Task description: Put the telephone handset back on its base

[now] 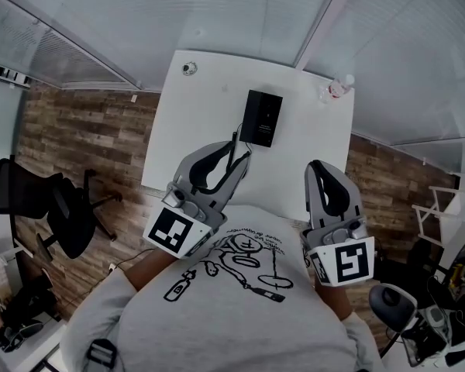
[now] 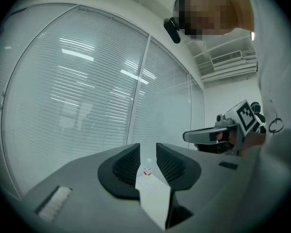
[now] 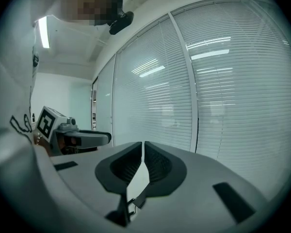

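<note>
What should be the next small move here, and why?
Probably carry the left tongs forward to the telephone. They and the right tongs hold nothing and hover at the near edge of the table, short of the telephone.

floor (image 1: pixel 85 130): brown wood-look planks, visible on both sides of the table.
table (image 1: pixel 209 107): white rectangular top, far edge against the glazed wall.
glazed wall (image 1: pixel 139 22): tall panes in pale frames, covered by horizontal blinds. bright strip reflections show on the panes in both gripper views.
office chair (image 1: pixel 58 208): black, on a star base, standing left of the table and apart from it.
ceiling: white, with a lit strip light (image 3: pixel 43 32) and a slatted air vent (image 2: pixel 228 58).
</note>
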